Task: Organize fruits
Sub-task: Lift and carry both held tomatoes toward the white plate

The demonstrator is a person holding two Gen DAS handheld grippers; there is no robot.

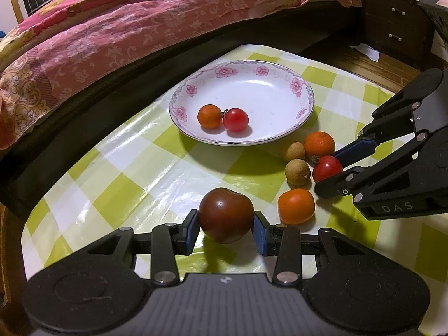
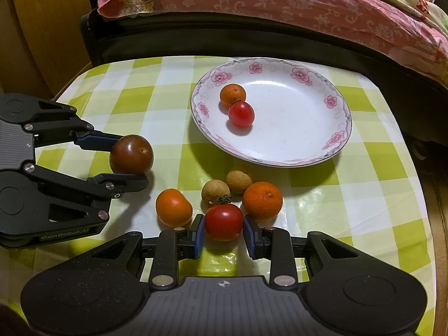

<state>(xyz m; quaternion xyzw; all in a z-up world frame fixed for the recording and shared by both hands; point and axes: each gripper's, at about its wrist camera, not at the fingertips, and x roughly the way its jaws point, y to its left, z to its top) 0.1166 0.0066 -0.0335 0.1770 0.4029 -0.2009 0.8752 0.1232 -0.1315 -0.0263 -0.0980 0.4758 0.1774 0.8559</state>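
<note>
Your left hand-held gripper [image 1: 226,231], bottom centre of its view, pinches a dark brown tomato [image 1: 225,215] on the checked tabletop [image 1: 134,168]. Your right hand-held gripper [image 2: 224,233], bottom centre of its view, pinches a red tomato [image 2: 224,222]. Beside it lie two oranges [image 2: 262,200] and two longans [image 2: 214,192]. On the flowered plate [image 2: 294,145], upper centre: one orange [image 2: 232,94] touching one small red tomato [image 2: 241,114].

The checked tablecloth [image 1: 145,168] looks like glossy plastic, creased. The plate [image 1: 280,89] is smooth glazed ceramic. The bedspread [image 1: 112,33] is matt cloth.
</note>
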